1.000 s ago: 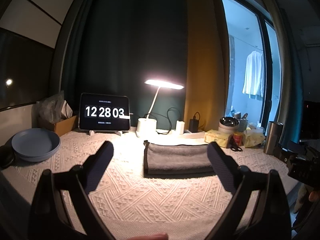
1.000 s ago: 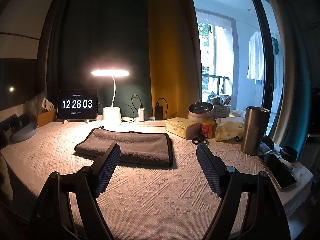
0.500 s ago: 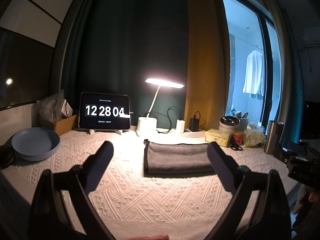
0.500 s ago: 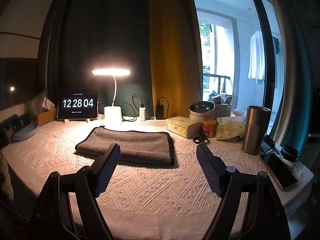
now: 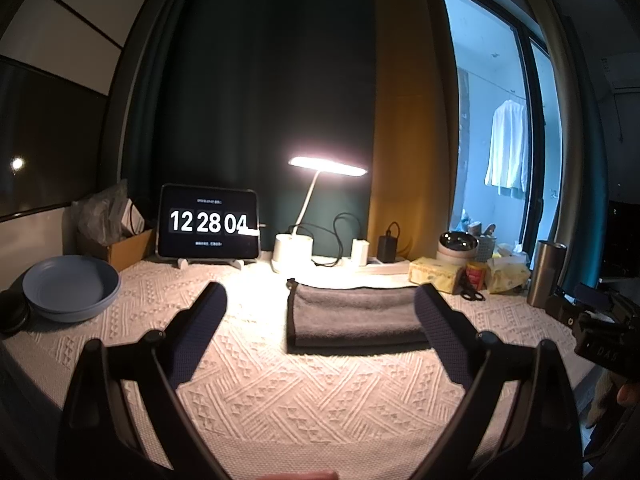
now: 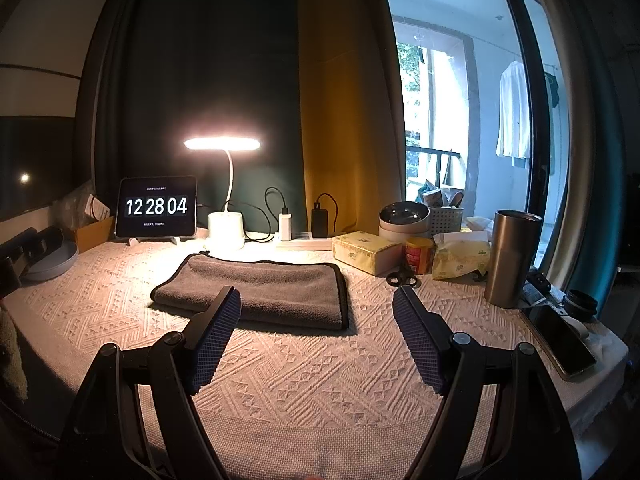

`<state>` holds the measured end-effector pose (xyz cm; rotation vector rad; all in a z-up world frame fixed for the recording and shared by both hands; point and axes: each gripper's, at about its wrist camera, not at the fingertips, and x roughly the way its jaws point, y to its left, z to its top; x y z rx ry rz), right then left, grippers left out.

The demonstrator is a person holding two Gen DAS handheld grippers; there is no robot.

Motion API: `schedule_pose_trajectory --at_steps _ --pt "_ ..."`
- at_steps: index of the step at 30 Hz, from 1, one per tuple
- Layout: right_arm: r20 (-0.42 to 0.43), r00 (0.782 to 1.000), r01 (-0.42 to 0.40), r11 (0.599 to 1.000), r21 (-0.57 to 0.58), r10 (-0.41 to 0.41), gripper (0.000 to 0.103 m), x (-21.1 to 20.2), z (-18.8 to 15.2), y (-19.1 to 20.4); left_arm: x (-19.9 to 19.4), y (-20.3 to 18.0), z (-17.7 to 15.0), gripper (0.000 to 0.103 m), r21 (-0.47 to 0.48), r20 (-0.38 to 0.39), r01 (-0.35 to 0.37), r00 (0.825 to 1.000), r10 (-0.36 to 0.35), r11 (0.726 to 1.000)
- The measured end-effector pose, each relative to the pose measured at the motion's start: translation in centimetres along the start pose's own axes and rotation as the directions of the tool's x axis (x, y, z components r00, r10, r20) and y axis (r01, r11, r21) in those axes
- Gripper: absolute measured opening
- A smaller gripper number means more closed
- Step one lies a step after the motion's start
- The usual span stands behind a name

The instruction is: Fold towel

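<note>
A grey towel [image 5: 354, 316] with a dark hem lies folded flat on the white knit tablecloth, in front of the lamp; it also shows in the right wrist view [image 6: 264, 288]. My left gripper [image 5: 320, 300] is open and empty, held above the cloth short of the towel. My right gripper [image 6: 318, 296] is open and empty, near the towel's front right edge and above the cloth. The right gripper's body [image 5: 596, 328] shows at the right edge of the left wrist view.
At the back stand a lit desk lamp [image 6: 224, 232], a tablet clock [image 6: 156, 208], chargers, a tissue box [image 6: 366, 252], scissors [image 6: 402, 278] and a steel tumbler [image 6: 510, 258]. A blue plate [image 5: 70, 288] sits left; a phone [image 6: 560, 336] lies right.
Both grippers have drawn back very slightly from the towel and stay open. The towel has not moved. The clock went from 12:28:03 to 12:28:04.
</note>
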<state>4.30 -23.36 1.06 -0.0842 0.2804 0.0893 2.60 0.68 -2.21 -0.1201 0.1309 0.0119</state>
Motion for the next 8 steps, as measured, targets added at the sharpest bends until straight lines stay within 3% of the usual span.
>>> schedule_pose_trajectory --at_steps 8 --pt "0.004 1.0 -0.004 1.0 -0.002 0.004 0.081 0.06 -0.2 0.28 -0.15 -0.22 -0.29 0.096 -0.003 -0.002 0.018 1.0 -0.018 1.0"
